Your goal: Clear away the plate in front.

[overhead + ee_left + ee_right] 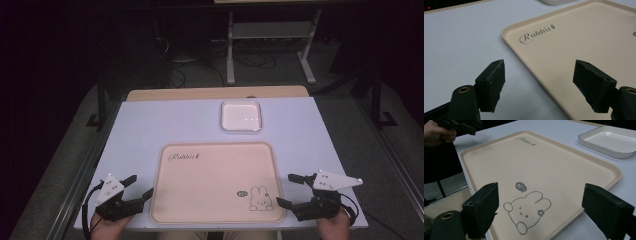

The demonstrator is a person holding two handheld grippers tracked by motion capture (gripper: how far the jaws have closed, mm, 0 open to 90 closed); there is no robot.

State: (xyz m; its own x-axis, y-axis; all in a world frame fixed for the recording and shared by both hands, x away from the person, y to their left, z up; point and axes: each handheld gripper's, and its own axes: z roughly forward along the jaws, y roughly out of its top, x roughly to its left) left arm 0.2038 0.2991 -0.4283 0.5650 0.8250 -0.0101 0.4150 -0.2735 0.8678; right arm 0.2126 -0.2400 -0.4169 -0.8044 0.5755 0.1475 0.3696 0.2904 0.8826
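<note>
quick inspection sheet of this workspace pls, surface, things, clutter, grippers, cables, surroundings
Surface: white table top, wooden strip along its far edge.
Job's things: beige tray with rabbit drawing and "Rabbit" lettering, nothing on it; white square dish beyond it, nothing in it.
Clutter: nothing seen.
Grippers: left gripper open beside the tray's left edge; right gripper open at its right edge; both hold nothing.
Cables: black cable loops off the left gripper.
Surroundings: dark room, white stand legs and floor cables behind the table.

Beige rabbit tray (pixel 210 175), white square dish (pixel 241 116), white table (pixel 150 125)
</note>
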